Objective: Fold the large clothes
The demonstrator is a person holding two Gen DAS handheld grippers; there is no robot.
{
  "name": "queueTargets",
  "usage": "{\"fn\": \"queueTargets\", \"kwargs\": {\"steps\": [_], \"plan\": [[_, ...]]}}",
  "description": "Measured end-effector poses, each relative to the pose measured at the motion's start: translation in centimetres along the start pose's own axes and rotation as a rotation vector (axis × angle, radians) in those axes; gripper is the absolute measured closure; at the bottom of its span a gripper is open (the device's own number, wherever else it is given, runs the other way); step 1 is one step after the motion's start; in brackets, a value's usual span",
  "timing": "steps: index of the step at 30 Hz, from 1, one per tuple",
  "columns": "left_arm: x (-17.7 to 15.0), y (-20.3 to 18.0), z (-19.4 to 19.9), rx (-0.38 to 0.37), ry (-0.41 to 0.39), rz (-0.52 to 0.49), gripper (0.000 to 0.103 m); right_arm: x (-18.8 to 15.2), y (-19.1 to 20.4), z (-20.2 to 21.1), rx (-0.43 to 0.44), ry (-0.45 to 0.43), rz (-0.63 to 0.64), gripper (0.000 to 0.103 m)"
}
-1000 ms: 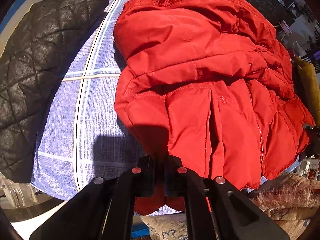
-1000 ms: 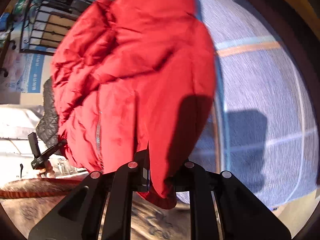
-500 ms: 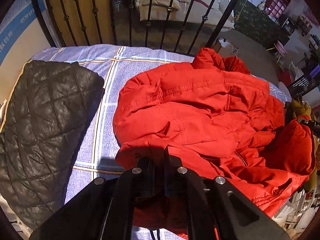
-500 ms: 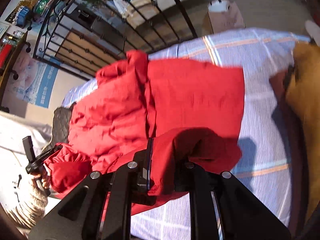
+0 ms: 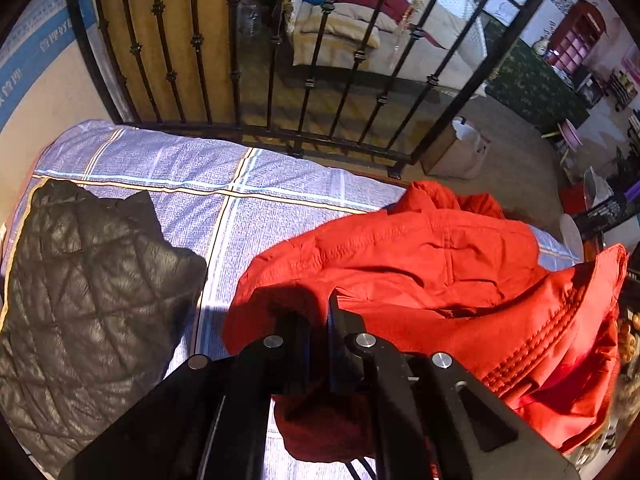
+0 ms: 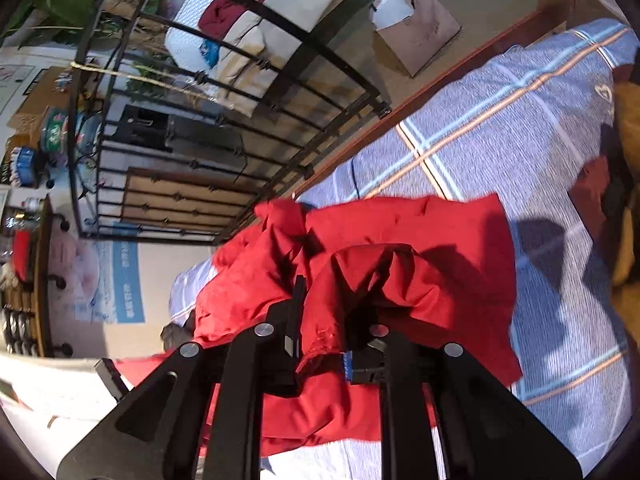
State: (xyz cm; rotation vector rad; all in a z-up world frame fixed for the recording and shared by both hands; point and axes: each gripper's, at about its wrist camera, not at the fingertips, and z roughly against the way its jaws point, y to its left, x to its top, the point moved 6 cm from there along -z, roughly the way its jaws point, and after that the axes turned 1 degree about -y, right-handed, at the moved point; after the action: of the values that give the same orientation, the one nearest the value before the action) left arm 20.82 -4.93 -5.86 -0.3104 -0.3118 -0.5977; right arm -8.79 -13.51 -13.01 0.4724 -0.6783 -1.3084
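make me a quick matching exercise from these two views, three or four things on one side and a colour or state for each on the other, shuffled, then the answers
Things
1. jacket
2. quilted coat
3. bedsheet
4. paper bag

Colour or state
A. black, lying flat on the bed
B. on the floor past the rail
C. red, pinched by both grippers
D. blue check with orange lines

Pairs: 1-C, 2-A, 3-D, 4-B

The left gripper and the right gripper are each shut on a fold of the jacket.
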Motion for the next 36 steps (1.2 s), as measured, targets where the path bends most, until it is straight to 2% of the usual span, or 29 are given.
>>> {"fn": "queueTargets", "kwargs": {"steps": [4,10,14,18,19,21,22,23,25,27,30,34,36], "plan": [[1.6,0.8,-3.6,0.013,0.052,0.064,0.096,1.4,0.4,-2.4,-0.033,0.003,-0.013,0.088],[2.0,1.4,-7.3,0.03,0.123,0.136,0.093,2.9,-1.4,-5.6,-0.084,0.011,-0.081,0.088],[1.9,2.1,-7.8,0.0,0.135,0.21,0.09,3.1,-2.0,-6.8,-0.125,0.018,-0.08,0.087],[2.0,2.9,-6.1,-0.047,0.128,0.251,0.087,3.4,-2.3,-7.3,-0.145,0.024,-0.071,0.087],[2.1,3.1,-5.4,-0.061,0.117,0.259,0.081,3.5,-2.4,-7.4,-0.151,0.025,-0.074,0.087],[2.4,3.9,-3.2,-0.083,0.068,0.263,0.06,3.7,-2.6,-7.8,-0.16,0.027,-0.082,0.087],[2.6,4.5,-2.2,-0.048,0.038,0.255,0.035,3.8,-2.7,-8.0,-0.165,0.027,-0.086,0.087],[2.9,5.5,-0.8,0.009,-0.006,0.245,0.021,3.8,-2.8,-8.2,-0.174,0.028,-0.088,0.087],[3.1,6.9,1.7,0.064,-0.068,0.223,0.021,4.0,-2.9,-8.6,-0.186,0.03,-0.089,0.087],[2.9,7.4,3.9,0.094,-0.103,0.192,0.021,4.1,-2.9,-9.1,-0.2,0.033,-0.084,0.087],[1.5,5.4,6.3,0.149,-0.155,0.061,0.021,4.2,-3.0,-9.5,-0.219,0.036,-0.078,0.087],[-3.6,-3.2,5.5,0.27,-0.187,-0.296,0.02,3.9,-2.9,-9.5,-0.239,0.032,-0.06,0.087],[-6.8,-7.9,3.9,0.297,-0.2,-0.435,0.02,3.8,-2.9,-9.4,-0.24,0.03,-0.057,0.087]]}}
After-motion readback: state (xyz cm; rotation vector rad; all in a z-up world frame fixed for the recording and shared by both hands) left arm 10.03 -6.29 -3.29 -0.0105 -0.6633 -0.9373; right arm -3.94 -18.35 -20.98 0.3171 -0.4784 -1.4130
